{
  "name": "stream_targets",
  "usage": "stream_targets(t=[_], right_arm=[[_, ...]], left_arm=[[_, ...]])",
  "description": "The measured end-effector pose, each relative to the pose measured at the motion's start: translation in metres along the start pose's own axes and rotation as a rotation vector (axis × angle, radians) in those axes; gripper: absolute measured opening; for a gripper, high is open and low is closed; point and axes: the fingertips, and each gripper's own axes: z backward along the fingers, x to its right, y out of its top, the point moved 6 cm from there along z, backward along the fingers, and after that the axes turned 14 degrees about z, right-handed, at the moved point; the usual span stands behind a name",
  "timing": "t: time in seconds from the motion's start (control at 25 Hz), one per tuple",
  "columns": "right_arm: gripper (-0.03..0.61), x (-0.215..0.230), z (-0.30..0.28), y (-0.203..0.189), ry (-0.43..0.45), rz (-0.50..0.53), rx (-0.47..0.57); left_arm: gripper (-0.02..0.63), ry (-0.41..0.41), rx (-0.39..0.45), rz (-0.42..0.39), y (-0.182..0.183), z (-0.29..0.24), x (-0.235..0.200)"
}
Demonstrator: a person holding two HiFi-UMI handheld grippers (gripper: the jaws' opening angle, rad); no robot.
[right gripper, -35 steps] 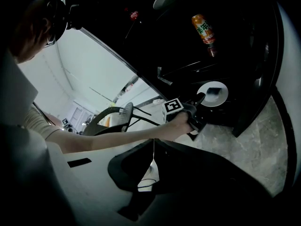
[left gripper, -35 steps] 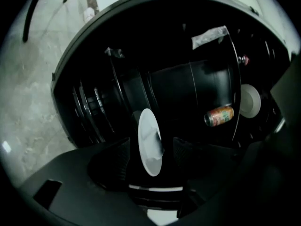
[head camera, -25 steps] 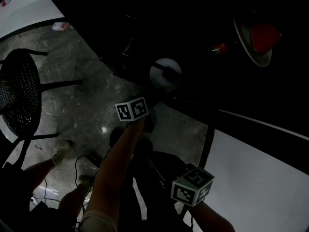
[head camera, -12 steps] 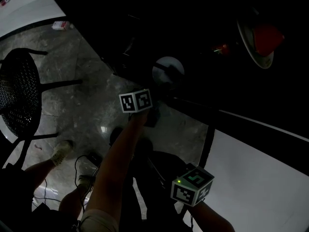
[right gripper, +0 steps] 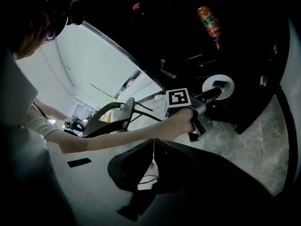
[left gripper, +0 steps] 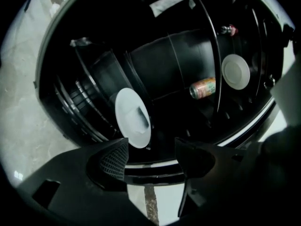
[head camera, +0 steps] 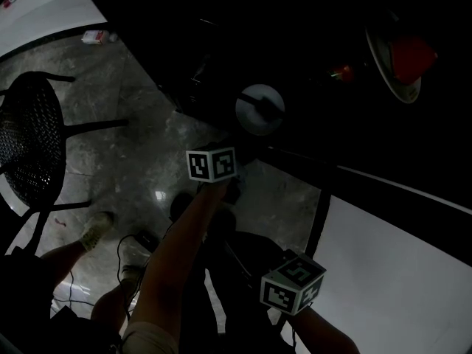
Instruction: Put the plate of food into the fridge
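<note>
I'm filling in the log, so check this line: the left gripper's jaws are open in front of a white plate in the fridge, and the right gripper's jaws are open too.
One slip: the right gripper is shut and empty, as the right gripper view shows. The left gripper is open in front of the white plate in the fridge.

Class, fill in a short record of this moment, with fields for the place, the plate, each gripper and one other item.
Place: open dark fridge, shelves inside
Plate: white round plate, inside the fridge, not gripped
Left gripper: fingers apart, nothing between them
Right gripper: fingers together, empty
Other item: orange drinks can, inside the fridge, apart from the plate
</note>
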Motion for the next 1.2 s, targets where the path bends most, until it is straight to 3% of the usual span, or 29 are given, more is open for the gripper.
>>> stream_targets(t=[0.56, 1.2], right_arm=[[0.021, 0.004, 0.000, 0.000, -0.003, -0.017, 0.005], [0.021, 0.012, 0.003, -0.002, -0.025, -0.021, -0.005]], left_arm=[[0.290, 0.012, 0.020, -0.016, 0.005, 0.001, 0.001], [0.290, 0.036, 0.024, 0.031, 0.019, -0.021, -0.006]])
